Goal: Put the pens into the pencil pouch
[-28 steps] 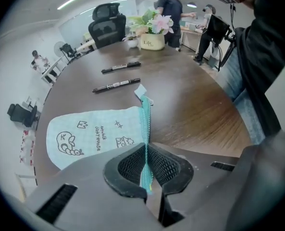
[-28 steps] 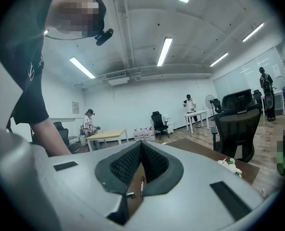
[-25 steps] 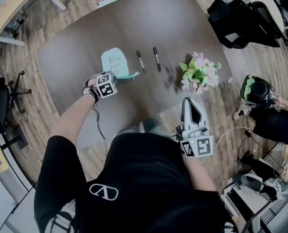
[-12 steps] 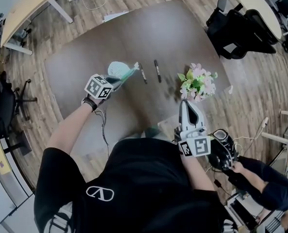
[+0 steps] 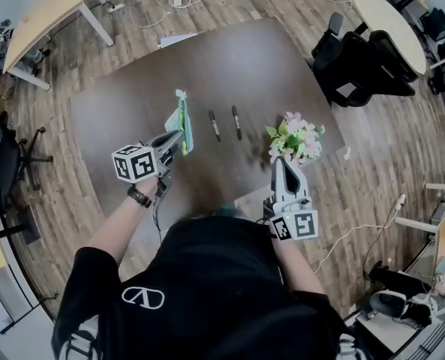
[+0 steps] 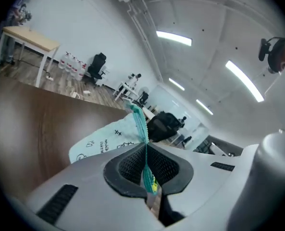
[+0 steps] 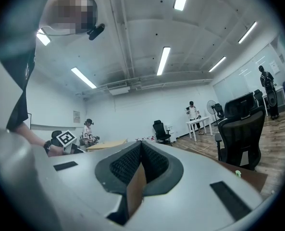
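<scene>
Mint-green fabric is sitting pinched between the closed jaws of the left gripper point(image 5: 178, 142). It is clamping the pencil pouch point(image 5: 181, 120) by its teal zipper edge and holding it edge-on over the dark brown table point(image 5: 124, 88), just left of the two black pens point(image 5: 214, 125) lying side by side on the surface. The right gripper point(image 5: 281, 163) is hovering near the table's near edge beside the bunch of artificial flowers point(image 5: 294, 136), its jaws pressed together with nothing between them.

The step in hand is probably presenting the pouch for loading. Doing it well likely means keeping the grip on one lip only, so the mouth is gaping towards the pens, and holding it steady while the right gripper is fetching one. The pouch is looking soft, flat and limp, printed with small black doodles and lettering.
</scene>
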Motion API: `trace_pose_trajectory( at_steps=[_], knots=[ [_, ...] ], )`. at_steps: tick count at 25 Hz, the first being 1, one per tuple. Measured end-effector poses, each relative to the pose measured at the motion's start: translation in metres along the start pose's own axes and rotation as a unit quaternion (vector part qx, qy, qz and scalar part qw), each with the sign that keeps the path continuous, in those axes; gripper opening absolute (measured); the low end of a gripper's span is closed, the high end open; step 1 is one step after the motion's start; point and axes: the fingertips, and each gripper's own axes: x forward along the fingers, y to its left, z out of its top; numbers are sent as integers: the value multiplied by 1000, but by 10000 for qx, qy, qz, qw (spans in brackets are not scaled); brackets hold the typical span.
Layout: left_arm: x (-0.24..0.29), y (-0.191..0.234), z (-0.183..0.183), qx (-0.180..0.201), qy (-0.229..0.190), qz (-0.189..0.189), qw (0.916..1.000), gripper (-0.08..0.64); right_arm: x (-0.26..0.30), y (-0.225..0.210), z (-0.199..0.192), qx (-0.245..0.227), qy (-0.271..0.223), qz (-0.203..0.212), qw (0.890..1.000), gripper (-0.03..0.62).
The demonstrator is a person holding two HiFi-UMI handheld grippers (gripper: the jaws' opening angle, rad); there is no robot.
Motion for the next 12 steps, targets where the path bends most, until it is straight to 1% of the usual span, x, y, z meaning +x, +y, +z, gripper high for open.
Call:
trace_pose_trajectory(
  at_steps=[3, 7, 9, 11, 12],
  knots=[
    [-9, -15, 4, -238, -357, 28, 9991, 12, 4, 2, 3, -15, -33, 40, 10000, -2],
    [-19, -26, 10, -520, -757, 39, 9958, 12, 9, 6, 5, -49, -49, 128, 9999, -2],
    [-21, -31, 10, -570, -845, 23, 9948, 12, 12, 8, 5, -119, -31, 163, 9998, -2],
    [-24, -34, 9, -612, -869, 1, 9943, 12, 15, 11, 9, -319, -12, 171, 9993, -1],
    [-25, -36, 8, -637, -878, -13, 9941, 12, 18, 13, 13, -453, -48, 148, 9989, 28]
  ],
)
